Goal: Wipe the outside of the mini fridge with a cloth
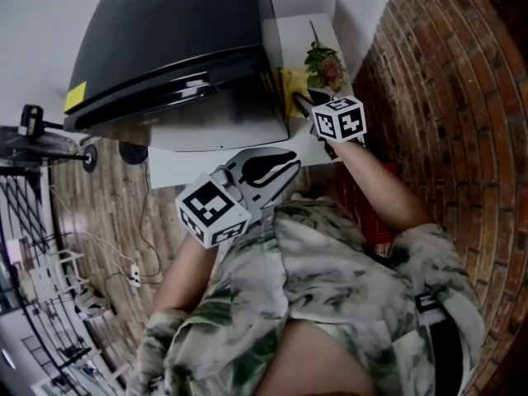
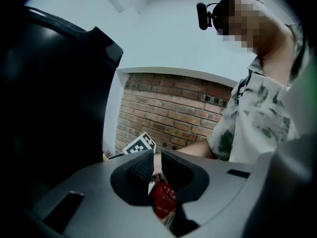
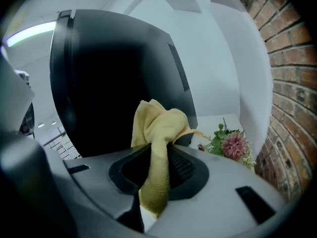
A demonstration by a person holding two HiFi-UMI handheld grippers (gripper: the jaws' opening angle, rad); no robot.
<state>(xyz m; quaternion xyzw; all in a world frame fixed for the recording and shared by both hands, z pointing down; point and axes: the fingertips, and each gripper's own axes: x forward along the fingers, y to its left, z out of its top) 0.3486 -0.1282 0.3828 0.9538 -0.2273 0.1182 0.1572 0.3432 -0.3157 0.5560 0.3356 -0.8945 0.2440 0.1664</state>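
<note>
Right gripper (image 3: 159, 155) is gripping yellow cloth (image 3: 159, 123) at frame centre, just beside black mini fridge (image 3: 114, 78). Left gripper (image 2: 155, 166) is sitting clenched, empty, lower centre.

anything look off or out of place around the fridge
Nothing stands out. The mini fridge sits square, with no dents or spills showing. The yellow cloth is bunched in the right gripper, close to the fridge's side. A small bunch of flowers lies on the white ledge beside it.
</note>
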